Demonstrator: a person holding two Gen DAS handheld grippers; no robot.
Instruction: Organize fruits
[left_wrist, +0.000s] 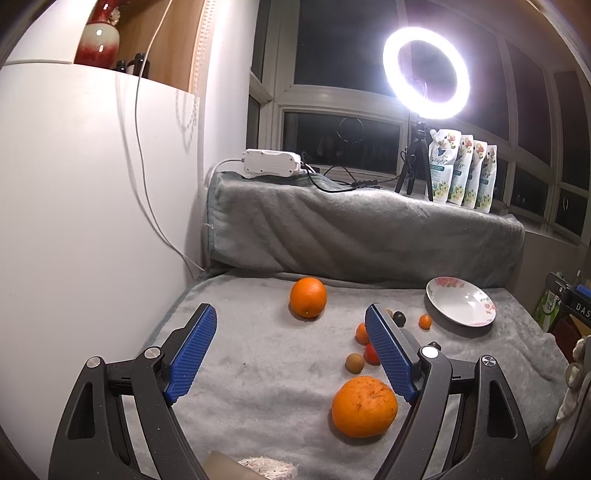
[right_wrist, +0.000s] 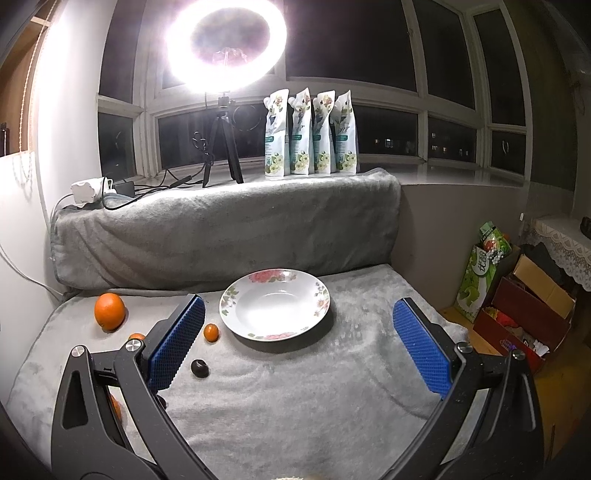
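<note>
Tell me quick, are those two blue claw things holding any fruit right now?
Left gripper: open, holding nothing; the oranges lie on the blanket.
Right gripper: open, holding nothing; the plate beyond its fingers is bare.

White letters "DAS" stand on a dark box (left_wrist: 578, 308) at three o'clock; the pouches' (right_wrist: 311, 134) print is illegible.

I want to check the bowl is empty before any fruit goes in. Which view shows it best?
The right wrist view: the floral bowl sits central, whole and visibly empty. The left wrist view shows it small, at the right, seen obliquely.
</note>
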